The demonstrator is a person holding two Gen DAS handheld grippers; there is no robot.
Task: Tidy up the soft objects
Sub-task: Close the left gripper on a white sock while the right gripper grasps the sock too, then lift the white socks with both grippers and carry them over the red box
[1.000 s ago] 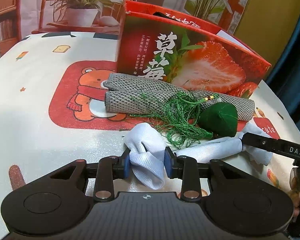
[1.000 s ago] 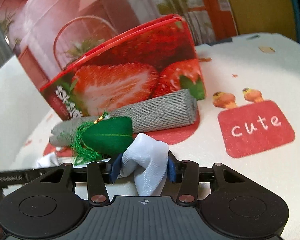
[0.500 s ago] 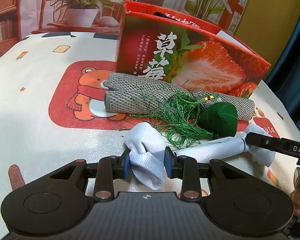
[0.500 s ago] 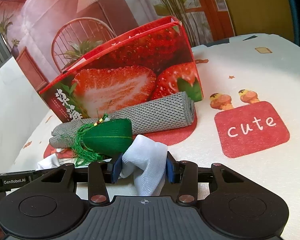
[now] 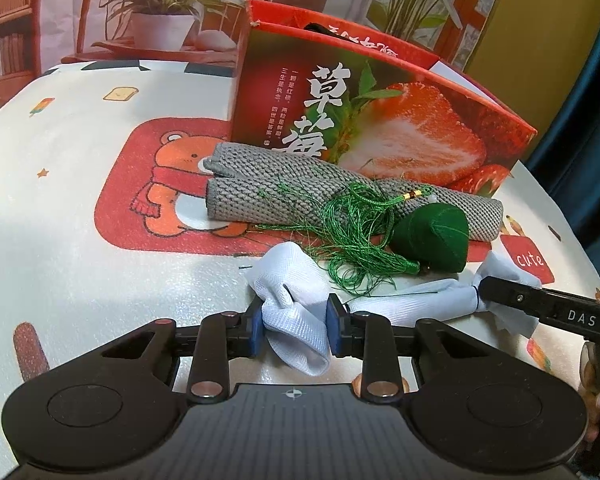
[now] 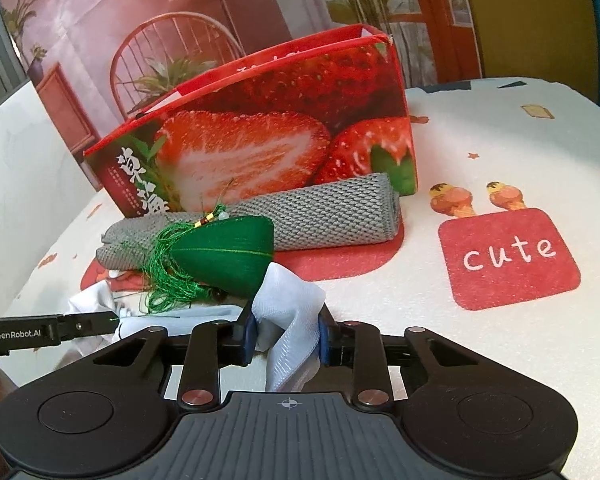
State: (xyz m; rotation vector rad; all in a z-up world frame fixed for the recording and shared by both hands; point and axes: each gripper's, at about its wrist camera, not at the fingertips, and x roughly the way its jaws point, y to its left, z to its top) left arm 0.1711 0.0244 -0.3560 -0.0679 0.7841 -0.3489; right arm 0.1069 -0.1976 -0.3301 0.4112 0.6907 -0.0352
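Note:
A white cloth (image 5: 404,306) lies stretched across the table. My left gripper (image 5: 295,326) is shut on its left end. My right gripper (image 6: 287,334) is shut on its other end (image 6: 290,308); that gripper also shows at the right of the left wrist view (image 5: 478,292). A green stuffed pouch (image 5: 434,238) with a green tassel (image 5: 352,236) rests just behind the cloth, partly on it. A rolled grey mesh cloth (image 5: 300,196) lies behind the pouch, against a red strawberry box (image 5: 380,116). The pouch (image 6: 224,258) and grey roll (image 6: 328,216) also show in the right wrist view.
The table wears a white cover with a red bear patch (image 5: 160,192) and a red "cute" patch (image 6: 508,256). The strawberry box (image 6: 260,140) stands open-topped behind the soft things. A backdrop with a potted plant (image 5: 160,4) is behind the table.
The right gripper's view has tilted up and drawn slightly back, still holding the cloth end. The left gripper and the objects have hardly moved.

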